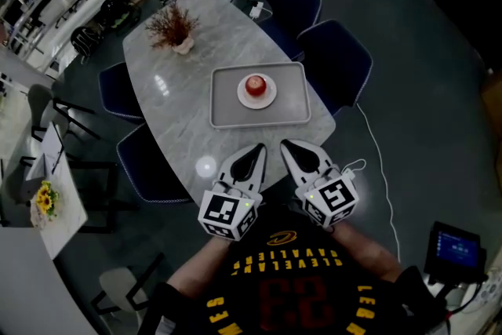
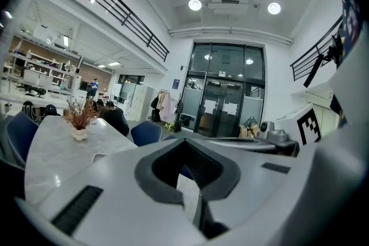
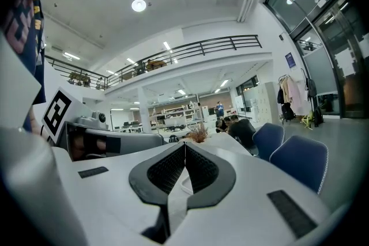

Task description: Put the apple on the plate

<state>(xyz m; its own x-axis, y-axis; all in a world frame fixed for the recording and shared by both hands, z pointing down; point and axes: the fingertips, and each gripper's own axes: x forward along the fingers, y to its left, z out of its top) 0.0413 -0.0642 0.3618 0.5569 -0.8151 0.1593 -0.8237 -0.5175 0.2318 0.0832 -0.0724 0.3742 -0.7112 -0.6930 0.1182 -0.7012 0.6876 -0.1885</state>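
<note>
Closest to the camera is the person's dark jersey [image 1: 274,286] with yellow letters; they are upside down and look like "CLEVELAND", with a big number 23 under them. Just past the shirt, at the bottom middle of the head view, are the left gripper [image 1: 252,158] and the right gripper [image 1: 296,155], side by side; each has a cube with black and white square marks; both hang off the near edge of the table, well apart from the fruit. The left gripper view shows its jaws closed tip to tip with nothing in them; the right gripper view shows the same.

Round red apple [image 1: 256,85] sits in the middle of the frame on a small white round plate [image 1: 271,100]; the plate rests in a grey tray [image 1: 223,118] with round corners, on a long pale stone table [image 1: 172,114]; so the job looks done already.

I think the apple is firm, smooth and a bit slippery, and not heavy; a good hold would be across its fat middle, one jaw on each side, not too hard or it may bruise.

Dry brown twigs in a little white pot [image 1: 172,27] stand at the upper left; dark blue chairs [image 1: 337,59] ring the table.
</note>
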